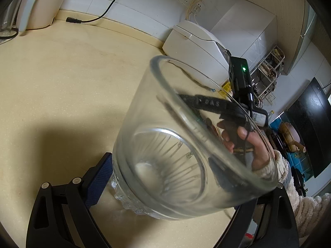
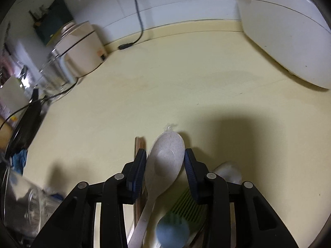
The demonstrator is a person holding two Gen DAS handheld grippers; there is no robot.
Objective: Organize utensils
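The glass jar (image 1: 186, 144) is empty: through its clear wall nothing shows inside but the ribbed bottom, so by my reading no utensil has gone in yet and nearly the whole job is left. The left tool (image 1: 165, 186) is clamped on the jar's base, one blue pad (image 1: 99, 177) pressed to the glass, and holds it tilted above the table (image 1: 62, 82), its mouth turned toward the right hand (image 1: 248, 144) seen through the glass.

In the right wrist view the utensils lie in a loose heap on the table, on the side of the jar away from the rice cooker (image 2: 289, 41). The speckled white spoon (image 2: 165, 165) lies with its bowl between the fingers of the right tool (image 2: 164, 165). The jaws stand apart around it; the left pad looks close to the spoon's edge, the right pad shows a thin gap, so I judge it not gripped yet. Beside the spoon lie wooden chopsticks (image 2: 139, 142), a green slotted piece (image 2: 188, 206), a second white spoon (image 2: 227, 171) and a blurred blue round thing (image 2: 171, 229) that I cannot identify.

The step in hand seems to be taking the first spoon; closing on it, lifting it and dropping it into the jar remain, then the same for each of the others.
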